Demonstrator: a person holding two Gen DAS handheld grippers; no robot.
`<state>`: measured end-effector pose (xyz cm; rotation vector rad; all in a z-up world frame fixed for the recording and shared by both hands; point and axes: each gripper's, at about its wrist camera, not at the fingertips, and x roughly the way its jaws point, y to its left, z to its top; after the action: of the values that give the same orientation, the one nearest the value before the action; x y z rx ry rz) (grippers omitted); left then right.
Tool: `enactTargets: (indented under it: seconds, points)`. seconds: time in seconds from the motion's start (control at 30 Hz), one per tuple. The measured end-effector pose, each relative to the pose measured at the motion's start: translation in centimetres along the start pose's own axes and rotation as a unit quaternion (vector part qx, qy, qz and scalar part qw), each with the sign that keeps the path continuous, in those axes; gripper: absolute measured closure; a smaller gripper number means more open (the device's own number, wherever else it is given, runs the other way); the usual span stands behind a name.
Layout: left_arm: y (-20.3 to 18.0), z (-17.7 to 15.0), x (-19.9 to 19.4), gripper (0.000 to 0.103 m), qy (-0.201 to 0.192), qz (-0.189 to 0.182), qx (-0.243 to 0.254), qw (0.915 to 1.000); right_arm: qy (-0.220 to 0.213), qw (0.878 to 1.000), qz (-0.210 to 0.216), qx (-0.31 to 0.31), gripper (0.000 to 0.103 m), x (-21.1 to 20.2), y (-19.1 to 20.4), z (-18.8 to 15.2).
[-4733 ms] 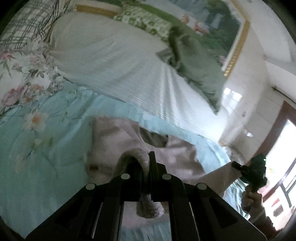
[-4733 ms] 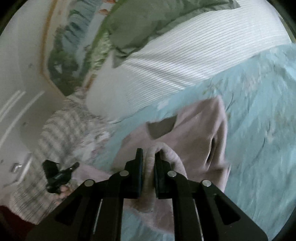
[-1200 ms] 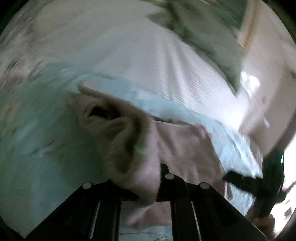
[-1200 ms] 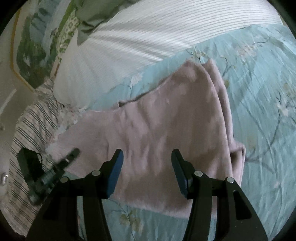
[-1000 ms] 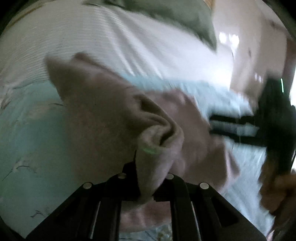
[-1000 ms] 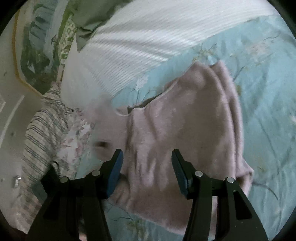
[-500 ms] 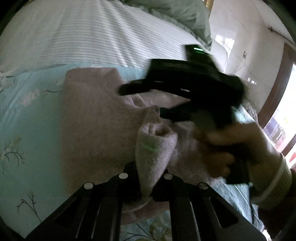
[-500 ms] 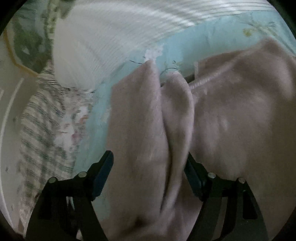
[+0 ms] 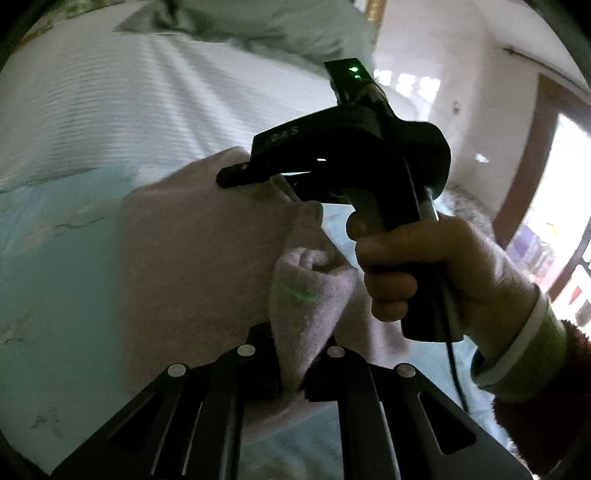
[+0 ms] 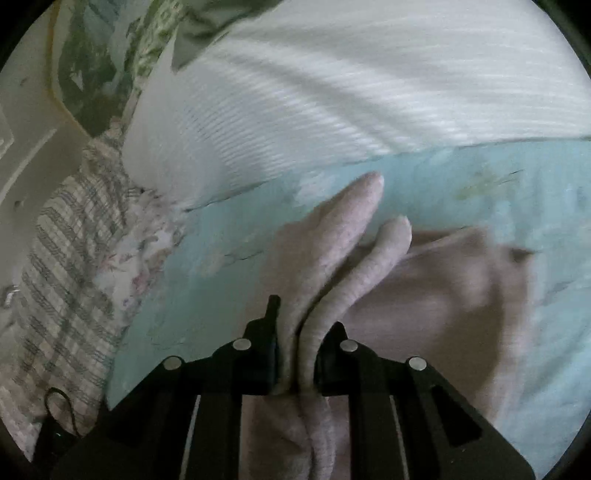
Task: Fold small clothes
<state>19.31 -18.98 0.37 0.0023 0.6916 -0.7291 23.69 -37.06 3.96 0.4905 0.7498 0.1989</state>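
Observation:
A small pale pink knit garment [image 9: 192, 251] lies on a light blue floral bedspread [image 9: 55, 280]. My left gripper [image 9: 293, 373] is shut on a bunched fold of the garment near its near edge. In the left wrist view the right gripper's black body [image 9: 351, 155], held by a hand [image 9: 436, 266], reaches over the garment just ahead. In the right wrist view my right gripper [image 10: 297, 363] is shut on two folded layers of the garment [image 10: 332, 266], which stand up between its fingers; the rest of the cloth [image 10: 443, 302] lies to the right.
A white striped quilt [image 10: 369, 92] lies across the bed behind the garment. A green cloth [image 9: 266, 26] lies on top of it. A plaid and floral pillow [image 10: 66, 251] is at the left. A framed picture [image 10: 85, 66] hangs on the wall, and a doorway [image 9: 554, 192] is at the right.
My right gripper has shut on the folded edge of the garment; it was open half a second ago. My left gripper still holds its fold and has come close beside the right one.

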Motion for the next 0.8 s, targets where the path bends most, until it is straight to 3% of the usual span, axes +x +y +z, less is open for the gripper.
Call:
enactTargets:
  seconds: [0.13, 0.27, 0.53, 0.6, 0.67, 0.7, 0.73, 0.77, 0.8]
  points:
    - [-2.6, -0.3, 2.5, 0.096, 0.013, -0.03, 0.001, 0.9994, 0.011, 0.999, -0.043, 0.031, 0.087, -0.6, -4.3, -1.4]
    - [-3.8, -2.0, 6.0, 0.096, 0.064, -0.032, 0.0, 0.9974, 0.032, 0.995, -0.055, 0.072, 0.087, 0.5, -8.1, -3.2]
    - [-3.9, -2.6, 6.4, 0.096, 0.073, -0.031, 0.002, 0.9968, 0.019, 0.996, -0.067, 0.053, 0.087, 0.2, -7.7, -3.0]
    - [-3.6, -3.0, 7.0, 0.093, 0.086, -0.027, 0.004, 0.9959, 0.019, 0.995, -0.072, 0.061, 0.081, 0.1, -8.1, -3.3]
    - [-3.3, -3.2, 6.8, 0.09, 0.096, -0.028, 0.0, 0.9949, 0.011, 0.994, -0.078, 0.077, 0.063, -0.9, -8.3, -3.8]
    - [-2.9, -3.4, 6.1, 0.082, 0.099, -0.035, -0.003, 0.9945, 0.001, 0.993, -0.08, 0.082, 0.057, -1.8, -8.3, -4.1]
    - [-2.7, -3.5, 5.5, 0.077, 0.1, -0.041, -0.006, 0.9942, -0.008, 0.993, -0.083, 0.083, 0.042, -2.5, -8.2, -4.3]
    - [-2.3, -3.7, 4.7, 0.062, 0.1, -0.045, -0.011, 0.9939, -0.018, 0.992, -0.09, 0.083, 0.019, -3.2, -8.1, -4.5]
    - [-1.9, -3.7, 3.8, 0.048, 0.099, -0.048, -0.02, 0.9938, -0.029, 0.991, -0.097, 0.083, 0.009, -4.0, -8.0, -4.8]
